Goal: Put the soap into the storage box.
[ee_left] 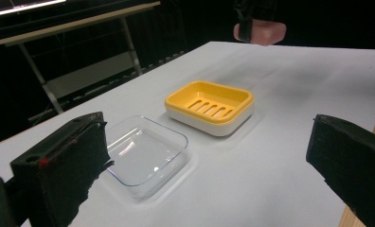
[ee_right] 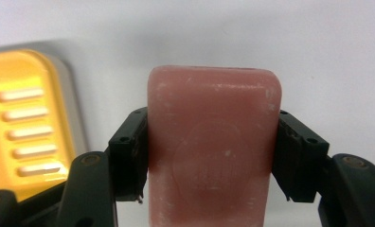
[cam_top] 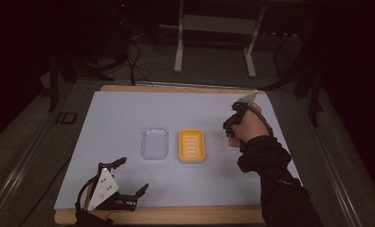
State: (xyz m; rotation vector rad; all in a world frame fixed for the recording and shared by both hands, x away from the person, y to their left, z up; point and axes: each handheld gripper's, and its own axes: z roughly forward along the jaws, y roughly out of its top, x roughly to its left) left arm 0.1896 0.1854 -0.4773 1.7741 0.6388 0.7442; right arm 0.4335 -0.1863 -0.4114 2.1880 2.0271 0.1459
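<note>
Your desk (cam_top: 129, 109) is a wooden board under a pale sheet, with bare wood showing along its near and far edges. You have grey carpet floor (cam_top: 24, 142) around it on every side. Beyond the far edge you can see a white metal frame (cam_top: 214, 28) standing on two legs, and dark cables (cam_top: 136, 66) trailing over the floor to its left. The room behind is dark; light falls mainly on your desk.

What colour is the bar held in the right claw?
Pink; the soap bar shows best in the right gripper view.
</note>
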